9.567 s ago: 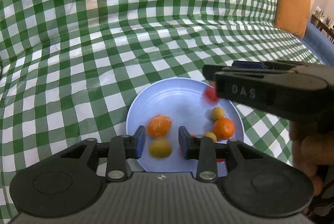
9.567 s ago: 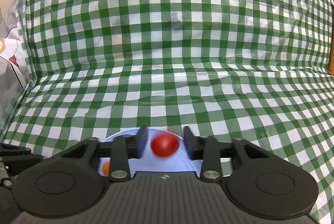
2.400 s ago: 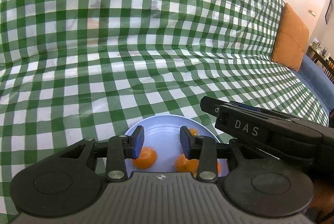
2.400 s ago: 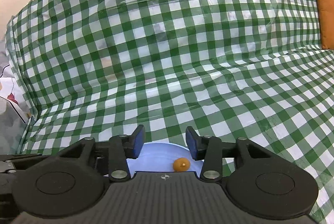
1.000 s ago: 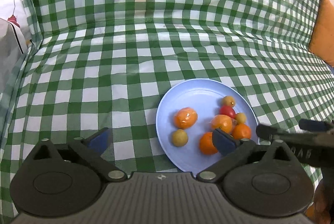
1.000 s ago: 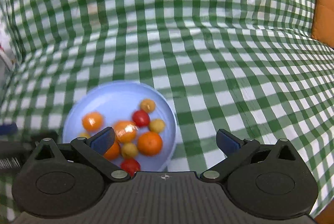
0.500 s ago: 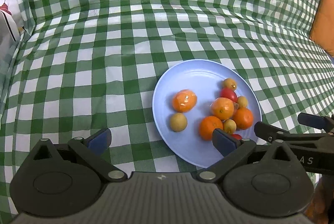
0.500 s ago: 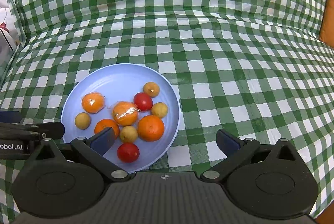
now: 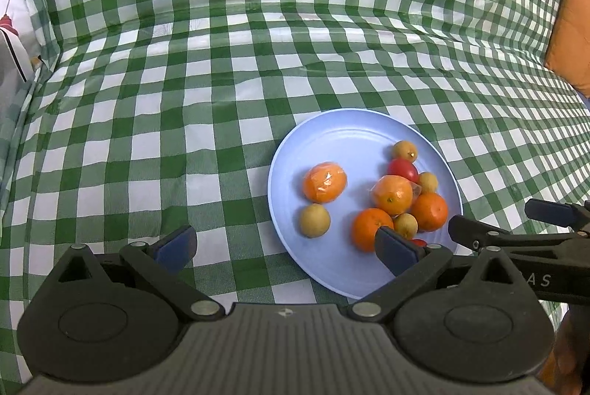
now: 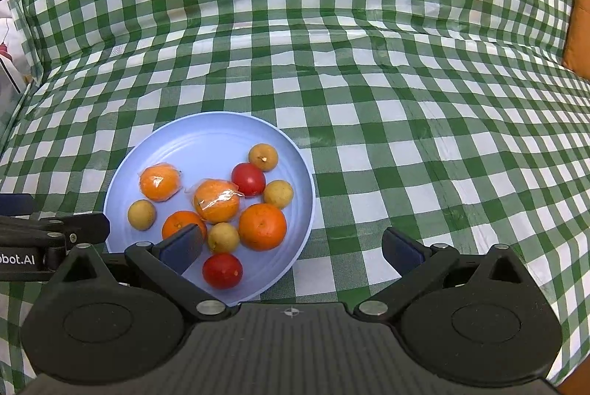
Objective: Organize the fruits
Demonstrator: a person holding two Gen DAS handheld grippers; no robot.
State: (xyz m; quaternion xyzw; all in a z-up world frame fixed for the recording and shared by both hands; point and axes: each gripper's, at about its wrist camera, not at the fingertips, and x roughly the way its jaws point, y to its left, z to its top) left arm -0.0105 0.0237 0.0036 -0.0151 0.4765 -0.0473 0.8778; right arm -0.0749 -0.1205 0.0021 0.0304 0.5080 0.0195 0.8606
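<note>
A light blue plate (image 9: 346, 137) lies on the green checked cloth; it also shows in the right wrist view (image 10: 206, 133). On it are several fruits: wrapped oranges (image 10: 216, 196), bare oranges (image 10: 262, 226), two red tomatoes (image 10: 222, 270) and small yellow-brown fruits (image 10: 263, 157). My left gripper (image 9: 284, 245) is open and empty, held above the plate's near left side. My right gripper (image 10: 293, 247) is open and empty above the plate's near right edge. Each gripper shows at the edge of the other's view.
The green-and-white checked cloth (image 9: 221, 63) covers a sofa seat and back. An orange cushion (image 9: 569, 37) sits at the far right. A white patterned fabric (image 9: 9, 37) lies at the left edge.
Both grippers have opened wide and pulled back and up from the plate, so the whole plate with its fruits now shows. In the last half second little has moved.
</note>
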